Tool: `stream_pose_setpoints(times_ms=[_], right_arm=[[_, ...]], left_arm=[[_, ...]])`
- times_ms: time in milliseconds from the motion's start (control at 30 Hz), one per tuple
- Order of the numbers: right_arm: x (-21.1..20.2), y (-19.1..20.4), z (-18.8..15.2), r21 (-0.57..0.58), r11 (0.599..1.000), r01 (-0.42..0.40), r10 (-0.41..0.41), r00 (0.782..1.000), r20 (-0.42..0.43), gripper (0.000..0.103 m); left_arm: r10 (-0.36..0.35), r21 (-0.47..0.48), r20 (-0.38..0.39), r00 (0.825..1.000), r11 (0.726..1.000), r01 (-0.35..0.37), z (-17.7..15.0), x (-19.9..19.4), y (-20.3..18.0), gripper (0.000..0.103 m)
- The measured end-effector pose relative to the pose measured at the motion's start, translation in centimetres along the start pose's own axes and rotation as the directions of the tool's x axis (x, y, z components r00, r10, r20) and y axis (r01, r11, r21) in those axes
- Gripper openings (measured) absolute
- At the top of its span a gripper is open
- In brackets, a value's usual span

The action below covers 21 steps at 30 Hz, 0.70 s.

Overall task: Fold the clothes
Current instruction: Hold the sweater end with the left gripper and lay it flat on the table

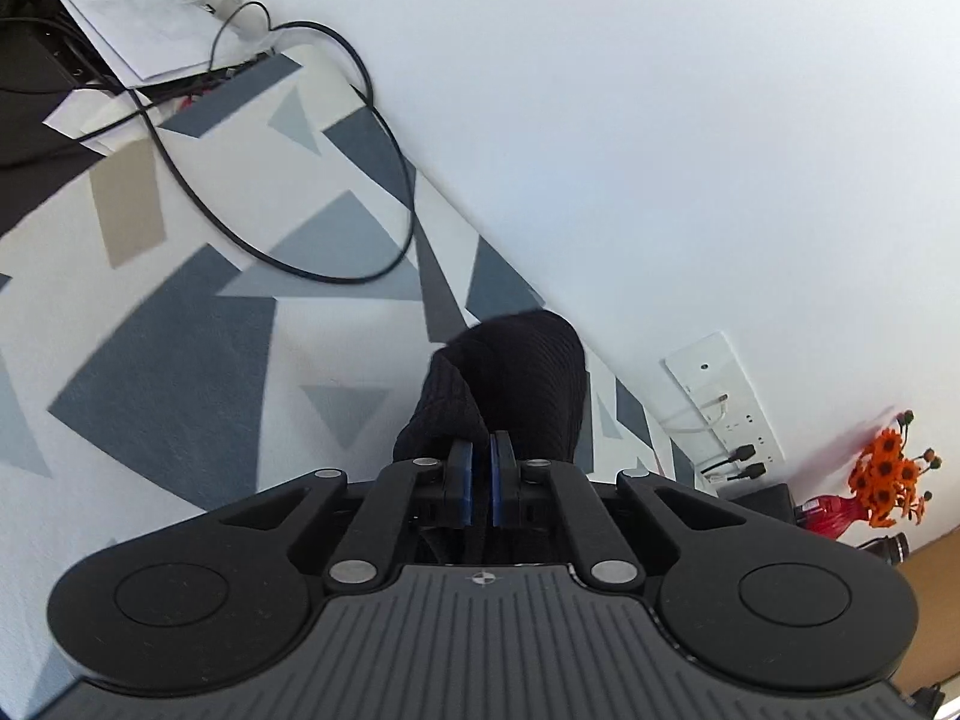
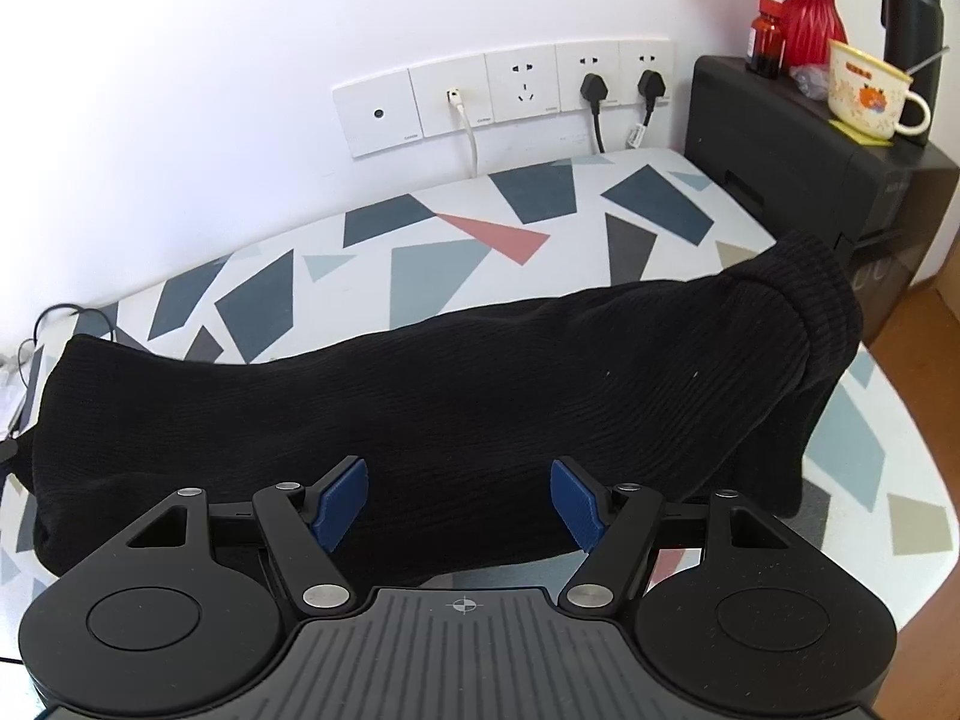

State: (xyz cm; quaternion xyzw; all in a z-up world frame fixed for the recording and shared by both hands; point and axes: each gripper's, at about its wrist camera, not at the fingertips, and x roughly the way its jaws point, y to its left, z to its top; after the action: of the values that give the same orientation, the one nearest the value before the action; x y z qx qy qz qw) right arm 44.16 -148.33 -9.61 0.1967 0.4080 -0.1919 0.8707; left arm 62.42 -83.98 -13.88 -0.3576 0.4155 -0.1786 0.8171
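Note:
A black ribbed knit garment (image 2: 480, 372) lies stretched across the table with the patterned cloth (image 2: 432, 276), its cuffed end at the right. My right gripper (image 2: 459, 471) is open just above the garment's near edge, its blue pads (image 2: 345, 498) spread wide and not pressing the fabric. In the left wrist view my left gripper (image 1: 481, 450) is shut, its blue pads nearly together, pinching a bunched end of the same black garment (image 1: 528, 378), which rises in a hump off the tablecloth (image 1: 180, 348) near the wall.
A black cable (image 1: 336, 180) loops over the cloth, with papers (image 1: 138, 18) beyond it. Wall sockets (image 2: 510, 90) with plugs sit behind the table. At the right, a black box (image 2: 810, 168) carries a red vase (image 2: 810, 6), a mug (image 2: 870, 96) and a flask (image 2: 912, 6).

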Motion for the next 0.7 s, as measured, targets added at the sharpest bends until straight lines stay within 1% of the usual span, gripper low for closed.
stream_pose_setpoints(times_ms=[67, 133, 167, 200, 233, 267, 300, 333, 400, 433, 500, 567, 600, 633, 700], right_arm=[[0.2, 0.0, 0.0, 0.004, 1.0, -0.01, 0.01, 1.0, -0.005, 0.065], [0.3, 0.1, 0.0, 0.005, 1.0, -0.02, 0.021, 1.0, -0.009, 0.065], [0.3, 0.3, 0.0, -0.003, 1.0, -0.025, 0.025, 1.0, -0.005, 0.065], [0.2, 0.4, 0.0, -0.011, 1.0, -0.029, 0.029, 1.0, -0.002, 0.064], [0.2, 0.6, 0.0, -0.019, 0.999, -0.031, 0.031, 1.0, 0.001, 0.065], [0.1, 0.7, 0.0, -0.026, 0.999, -0.03, 0.03, 1.0, 0.003, 0.065], [0.0, 0.7, 0.0, -0.03, 0.999, -0.029, 0.029, 1.0, 0.005, 0.065], [-0.1, 0.6, 0.0, -0.028, 0.999, -0.027, 0.027, 1.0, 0.006, 0.065], [-0.2, 0.5, 0.1, -0.024, 0.999, -0.023, 0.023, 1.0, 0.008, 0.065], [-0.2, 0.4, 0.1, -0.02, 1.0, -0.021, 0.021, 1.0, 0.008, 0.065], [-0.3, 0.0, 0.2, -0.009, 1.0, -0.016, 0.016, 1.0, 0.011, 0.065], [-0.4, -0.3, 0.3, 0.0, 1.0, -0.01, 0.01, 1.0, 0.015, 0.065], [-0.5, -0.5, 0.4, 0.005, 1.0, -0.008, 0.008, 1.0, 0.016, 0.065], [-0.5, -0.7, 0.5, 0.009, 1.0, -0.007, 0.007, 1.0, 0.017, 0.065], [-0.4, -1.0, 0.5, 0.014, 1.0, -0.007, 0.007, 1.0, 0.018, 0.065]], left_arm=[[0.014, -0.045, -0.02, 1.0, 0.999, -0.014, -0.2, 0.3, 1.3, 0.006], [0.042, -0.073, -0.037, 0.998, 0.996, -0.045, -0.6, 1.1, 2.0, 0.006], [0.044, -0.088, -0.045, 0.998, 0.995, -0.048, -0.8, 1.5, 2.2, 0.006], [0.046, -0.102, -0.053, 0.998, 0.993, -0.051, -1.1, 1.9, 2.4, 0.009], [0.047, -0.115, -0.06, 0.997, 0.992, -0.053, -1.4, 2.2, 2.7, 0.017], [0.041, -0.122, -0.06, 0.997, 0.991, -0.048, -1.7, 2.8, 2.9, 0.021], [0.038, -0.128, -0.06, 0.997, 0.991, -0.046, -2.1, 3.3, 3.1, 0.024], [0.055, -0.127, -0.061, 0.997, 0.99, -0.062, -2.2, 3.8, 3.1, 0.022], [0.098, -0.128, -0.059, 0.993, 0.986, -0.105, -2.3, 4.3, 3.0, 0.005], [0.123, -0.129, -0.046, 0.991, 0.983, -0.128, -2.2, 4.1, 2.8, 0.005], [0.165, -0.114, 0.023, 0.986, 0.98, -0.161, -1.6, 2.4, 2.0, 0.005], [0.2, -0.095, 0.105, 0.974, 0.977, -0.19, -0.5, 0.2, 1.2, 0.005], [0.219, -0.086, 0.156, 0.963, 0.974, -0.207, 0.4, -1.3, 0.7, 0.005], [0.238, -0.077, 0.207, 0.949, 0.971, -0.227, 1.3, -2.8, 0.3, 0.005], [0.29, -0.045, 0.32, 0.902, 0.956, -0.291, 3.6, -6.1, -0.9, 0.005]])
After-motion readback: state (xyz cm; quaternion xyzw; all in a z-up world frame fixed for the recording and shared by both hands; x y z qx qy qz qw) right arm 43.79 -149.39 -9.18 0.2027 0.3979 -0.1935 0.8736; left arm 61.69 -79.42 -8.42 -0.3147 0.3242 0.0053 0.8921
